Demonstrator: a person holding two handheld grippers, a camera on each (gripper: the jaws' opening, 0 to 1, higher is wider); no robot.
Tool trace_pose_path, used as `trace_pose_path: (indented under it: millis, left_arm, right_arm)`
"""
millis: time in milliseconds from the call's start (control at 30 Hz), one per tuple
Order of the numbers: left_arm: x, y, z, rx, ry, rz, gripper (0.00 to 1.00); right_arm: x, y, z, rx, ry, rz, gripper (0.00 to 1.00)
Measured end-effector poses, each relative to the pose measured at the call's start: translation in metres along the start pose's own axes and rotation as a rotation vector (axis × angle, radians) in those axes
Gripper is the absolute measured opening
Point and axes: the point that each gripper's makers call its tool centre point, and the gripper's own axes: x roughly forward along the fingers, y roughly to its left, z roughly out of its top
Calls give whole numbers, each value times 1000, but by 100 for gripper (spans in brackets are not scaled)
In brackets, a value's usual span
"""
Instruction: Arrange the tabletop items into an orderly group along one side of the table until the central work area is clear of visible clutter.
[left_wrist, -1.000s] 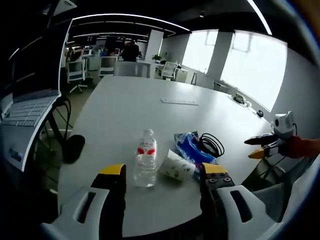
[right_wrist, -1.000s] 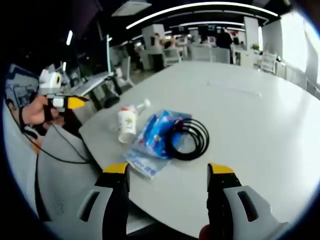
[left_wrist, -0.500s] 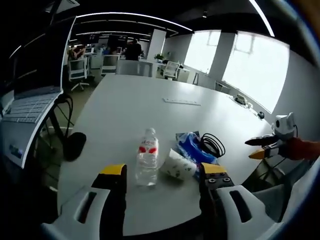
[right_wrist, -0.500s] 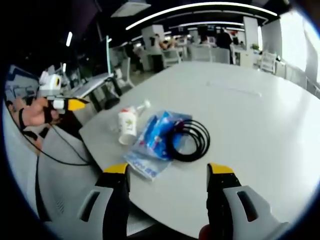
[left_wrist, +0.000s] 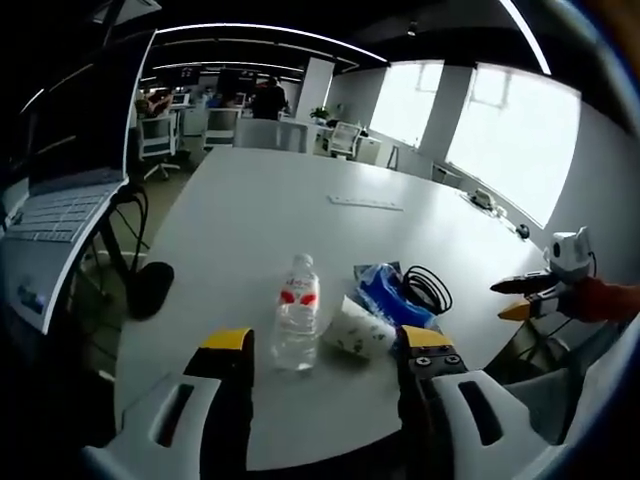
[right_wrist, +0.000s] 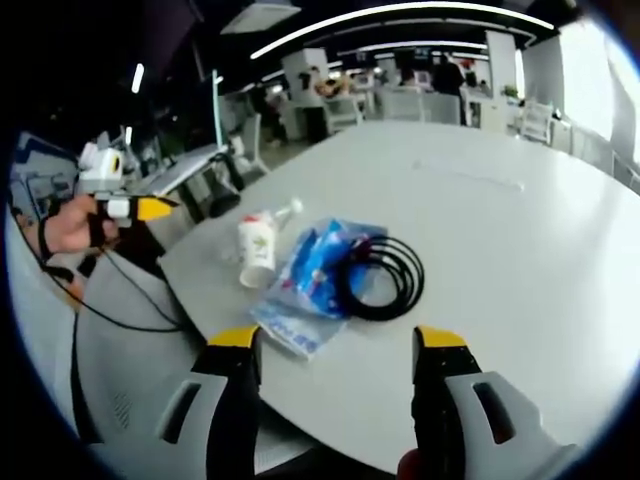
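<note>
The clear plastic water bottle with a red label (left_wrist: 296, 312) is standing upright on the white surface (left_wrist: 260, 210), dead ahead of the left gripper (left_wrist: 325, 350), the nearer one, beside the paper cup (left_wrist: 358, 330). Both grippers' jaws are gaping, empty.

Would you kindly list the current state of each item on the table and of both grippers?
Clear plastic water bottle with red label: lying on its side, cap on.
White patterned paper cup: tipped over beside the bottle.
Blue plastic bag: crumpled, flat on the table.
Black coiled cable: looped, partly resting on the bag.
Left gripper: open, holding nothing.
Right gripper: open, holding nothing.
Open laptop: lid up.
</note>
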Motion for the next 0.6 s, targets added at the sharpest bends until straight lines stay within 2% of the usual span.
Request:
trace_pose_path:
  millis: [200, 333, 467, 600]
  left_arm:
    - [5, 7, -7, -22, 30, 15, 53]
    - [10, 12, -5, -31, 40, 26, 51]
    - [17, 19, -3, -84, 41, 38, 50]
    - [23, 17, -1, -79, 50, 34, 50]
  right_arm:
    - [-1, 1, 0, 9, -3, -6, 58]
    - [-1, 1, -2, 16, -2, -11, 58]
    - [-2, 2, -4, 20, 4, -13, 58]
    - [-1, 4, -5, 23, 4, -15, 57]
